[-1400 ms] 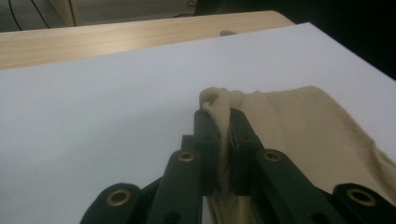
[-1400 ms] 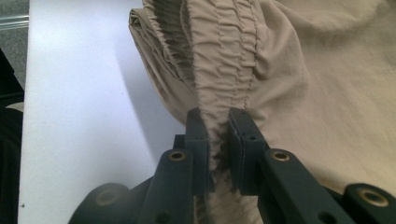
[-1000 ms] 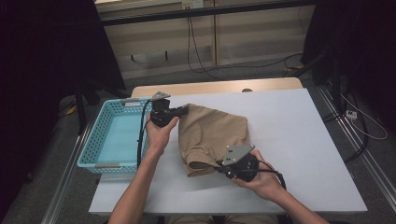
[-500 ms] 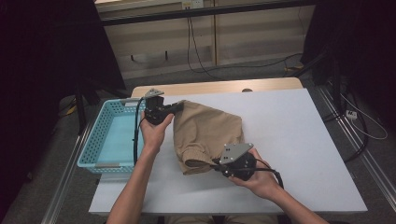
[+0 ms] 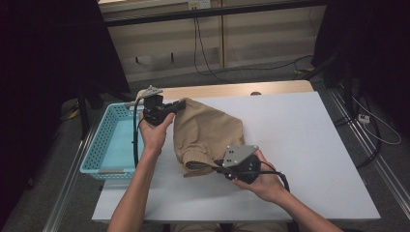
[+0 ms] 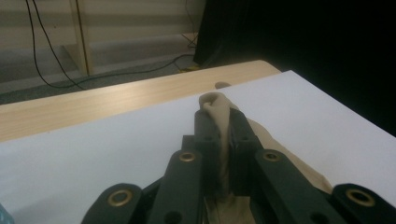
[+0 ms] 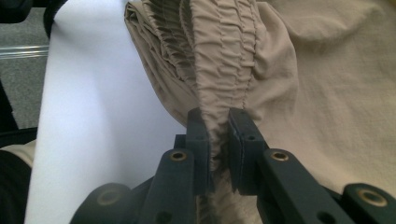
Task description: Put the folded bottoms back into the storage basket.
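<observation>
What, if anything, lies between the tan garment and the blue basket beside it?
Nothing visible does. The tan garment is pinched at two spots by the left gripper and right gripper; the blue basket sits open just left of it, with bare white table around.

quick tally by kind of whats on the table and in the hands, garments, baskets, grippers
tan garment with a gathered elastic band: 1
light blue plastic basket: 1
hand-held grippers: 2, the left gripper and the right gripper, each clamped on the garment
total: 4
</observation>
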Demonstrator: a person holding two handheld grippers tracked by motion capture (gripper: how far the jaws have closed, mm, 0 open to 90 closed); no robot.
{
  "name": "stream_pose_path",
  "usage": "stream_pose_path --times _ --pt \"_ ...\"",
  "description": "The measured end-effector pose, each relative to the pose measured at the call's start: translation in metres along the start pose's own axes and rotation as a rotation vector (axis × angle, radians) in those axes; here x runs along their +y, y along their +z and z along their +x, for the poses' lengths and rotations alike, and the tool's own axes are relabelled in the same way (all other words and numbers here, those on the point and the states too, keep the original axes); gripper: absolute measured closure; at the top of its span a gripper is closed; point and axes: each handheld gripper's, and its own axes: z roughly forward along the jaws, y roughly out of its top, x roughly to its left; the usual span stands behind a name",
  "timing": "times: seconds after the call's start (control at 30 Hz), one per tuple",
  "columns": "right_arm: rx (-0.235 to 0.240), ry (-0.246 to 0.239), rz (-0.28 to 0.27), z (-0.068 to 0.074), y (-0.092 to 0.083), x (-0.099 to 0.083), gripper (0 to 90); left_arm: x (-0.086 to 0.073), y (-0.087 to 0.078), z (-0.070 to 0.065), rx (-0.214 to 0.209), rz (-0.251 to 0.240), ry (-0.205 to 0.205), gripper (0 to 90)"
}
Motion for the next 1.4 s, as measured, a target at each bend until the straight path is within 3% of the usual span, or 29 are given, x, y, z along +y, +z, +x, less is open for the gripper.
stream_pose_path --times 0.13,0.57,0.87,0.97,1.2,1.4 --pt "-0.006 -0.005 -0.011 -0.001 0.003 0.006 80.1 0.005 -0.002 0.001 0.001 -0.011 -0.013 85.6" --pt "-0.001 -0.024 -0.06 -0.006 0.009 0.026 80.2 0.024 -0.02 0.006 0.028 -0.045 0.016 85.6" --pt "0.013 -0.014 -0.093 -0.01 0.017 0.038 80.2 0.031 -0.029 0.015 0.013 -0.088 -0.037 85.6" --pt "0.012 -0.019 -0.107 -0.01 0.02 0.044 80.2 0.036 -0.031 0.013 0.035 -0.089 -0.009 85.6" --pt "0.022 -0.01 -0.139 -0.012 0.027 0.053 80.2 0.045 -0.04 0.018 0.066 -0.089 0.009 85.6" --pt "0.032 0.0 -0.159 -0.015 0.034 0.061 80.3 0.047 -0.046 0.027 0.094 -0.094 -0.009 85.6"
